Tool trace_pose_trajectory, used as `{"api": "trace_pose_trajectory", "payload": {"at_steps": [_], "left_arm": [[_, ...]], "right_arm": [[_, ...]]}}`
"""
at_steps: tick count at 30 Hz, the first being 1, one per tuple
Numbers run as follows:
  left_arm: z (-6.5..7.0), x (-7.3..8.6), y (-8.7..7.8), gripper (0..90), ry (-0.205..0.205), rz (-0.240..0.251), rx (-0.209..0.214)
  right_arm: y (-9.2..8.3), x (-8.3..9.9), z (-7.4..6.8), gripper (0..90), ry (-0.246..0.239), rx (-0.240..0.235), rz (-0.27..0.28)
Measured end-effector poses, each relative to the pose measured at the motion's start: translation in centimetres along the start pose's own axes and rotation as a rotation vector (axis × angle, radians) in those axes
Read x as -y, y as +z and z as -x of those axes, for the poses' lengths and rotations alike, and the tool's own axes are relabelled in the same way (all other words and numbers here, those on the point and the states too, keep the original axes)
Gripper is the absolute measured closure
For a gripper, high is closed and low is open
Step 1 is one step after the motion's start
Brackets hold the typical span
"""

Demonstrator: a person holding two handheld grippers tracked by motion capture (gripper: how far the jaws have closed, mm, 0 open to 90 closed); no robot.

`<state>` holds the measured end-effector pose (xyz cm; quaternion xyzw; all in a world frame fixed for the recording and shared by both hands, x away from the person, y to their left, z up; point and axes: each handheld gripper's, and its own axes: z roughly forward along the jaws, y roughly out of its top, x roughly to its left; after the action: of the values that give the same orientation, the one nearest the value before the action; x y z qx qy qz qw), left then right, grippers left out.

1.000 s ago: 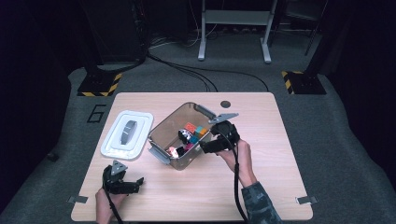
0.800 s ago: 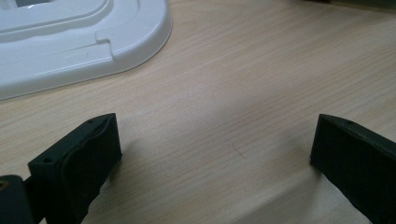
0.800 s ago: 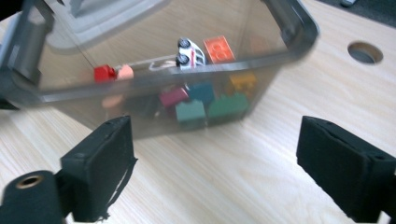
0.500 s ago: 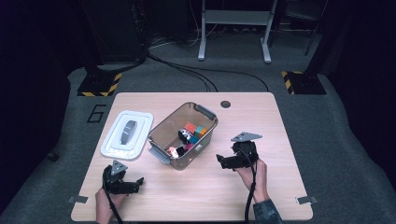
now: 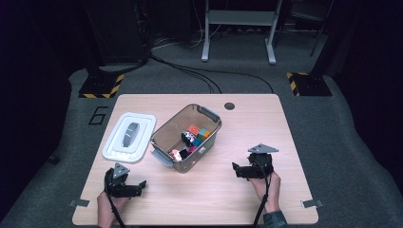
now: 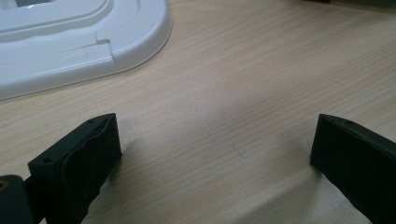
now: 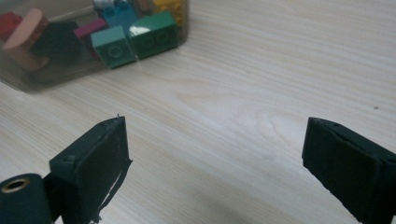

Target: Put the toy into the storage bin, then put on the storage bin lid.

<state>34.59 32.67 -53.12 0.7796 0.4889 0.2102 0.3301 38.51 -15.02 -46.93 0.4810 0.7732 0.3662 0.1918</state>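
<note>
Holding mixed bricks [image 5: 194, 138] in open bin [image 5: 164, 140], lid [image 5: 129, 136] lying beside; both grippers, left [image 5: 141, 184] and right [image 5: 234, 169], resting empty, jaws apart.

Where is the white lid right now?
The white lid lies flat on the table, on the left in the high view. It sits just left of the clear bin, beyond the left gripper.
</note>
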Motion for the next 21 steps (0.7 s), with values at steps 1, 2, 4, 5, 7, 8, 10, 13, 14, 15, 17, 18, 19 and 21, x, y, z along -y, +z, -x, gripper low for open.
{"api": "trace_pose_trajectory", "payload": {"at_steps": [1, 2, 4, 5, 7, 8, 10, 13, 14, 15, 17, 18, 19, 21], "left_arm": [[-0.1, 0.0, -0.1, 1.4, 0.003, -0.011, 0.007], [0.0, -0.1, -0.1, 1.4, 0.0, -0.019, 0.012], [-0.1, -0.1, -0.1, 1.4, 0.005, -0.014, 0.009], [-0.1, -0.1, -0.1, 1.4, 0.004, -0.016, 0.008], [-0.1, 0.0, -0.1, 1.2, 0.001, -0.008, 0.006], [-0.1, 0.0, -0.1, 1.0, 0.002, -0.006, 0.009], [-0.3, -0.1, -0.3, 2.2, -0.007, 0.014, -0.002], [-1.0, -0.7, -1.0, 2.5, -0.022, 0.048, 0.0], [-1.3, -1.1, -1.3, 2.5, -0.028, 0.052, 0.005], [-1.6, -1.4, -1.5, 2.6, -0.038, 0.064, 0.015], [-2.2, -2.0, -1.8, 2.7, -0.046, 0.078, 0.018], [-2.5, -2.3, -1.8, 2.8, -0.049, 0.08, 0.021], [-2.8, -2.7, -1.9, 2.9, -0.054, 0.086, 0.022], [-3.8, -3.6, -1.7, 3.7, -0.063, 0.086, 0.025]], "right_arm": [[0.1, 0.3, 0.2, 6.1, 0.001, 0.007, -0.006], [0.2, 0.6, 0.4, 6.1, 0.0, 0.019, -0.007], [0.3, 1.1, 0.7, 6.0, 0.01, 0.04, -0.009], [0.4, 1.4, 1.0, 6.0, 0.02, 0.036, -0.004], [0.5, 2.0, 1.5, 6.0, 0.024, 0.057, -0.003], [0.6, 2.3, 1.8, 6.0, 0.042, 0.06, -0.006], [0.6, 2.8, 2.2, 6.1, 0.043, 0.072, -0.007], [0.5, 3.5, 3.0, 5.9, 0.063, 0.085, -0.001], [0.4, 3.7, 3.2, 5.7, 0.066, 0.094, -0.004], [0.4, 4.1, 3.6, 5.6, 0.08, 0.096, -0.005], [0.5, 4.4, 3.8, 5.3, 0.077, 0.106, -0.009], [0.5, 4.5, 3.9, 5.4, 0.082, 0.118, -0.01], [0.6, 4.7, 4.1, 5.1, 0.076, 0.127, -0.009], [0.9, 5.2, 4.4, 4.1, 0.093, 0.135, -0.025]]}}
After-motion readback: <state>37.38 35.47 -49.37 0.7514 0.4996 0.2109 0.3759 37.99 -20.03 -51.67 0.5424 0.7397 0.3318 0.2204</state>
